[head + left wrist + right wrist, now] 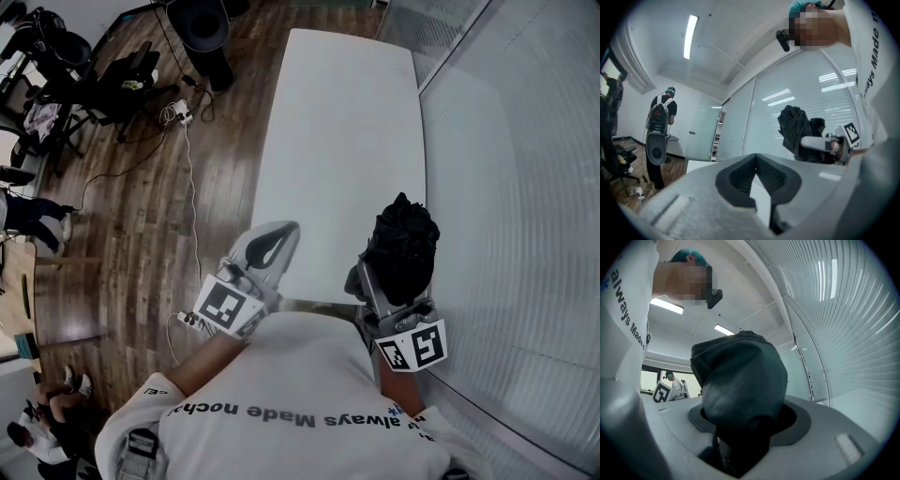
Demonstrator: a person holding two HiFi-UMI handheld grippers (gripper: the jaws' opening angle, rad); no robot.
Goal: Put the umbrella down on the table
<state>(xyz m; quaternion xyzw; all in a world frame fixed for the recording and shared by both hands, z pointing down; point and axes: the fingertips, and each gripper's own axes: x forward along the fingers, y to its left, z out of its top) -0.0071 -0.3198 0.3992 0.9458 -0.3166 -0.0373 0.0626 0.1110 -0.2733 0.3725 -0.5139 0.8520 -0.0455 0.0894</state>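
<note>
Pinching the bundled black umbrella (403, 246) tight between its jaws, the right gripper (392, 277) is held at the near right corner of the white table (337, 141), and the umbrella is seen standing up out of the jaws, not laid on the top. Just to the right of this gripper a glass wall with blinds (511, 197) is met, so little room is left on that side. Ahead of both grippers the long tabletop is seen bare to its far edge. The left gripper (287, 231) is held at the table's near left edge, well apart from the umbrella, with its jaws pressed together at the tips and nothing between them. To its left, wooden floor (159, 225) is spread wide, crossed by a white cable (192, 187). Farther off on that side a dark chair (127, 75) is placed.
</note>
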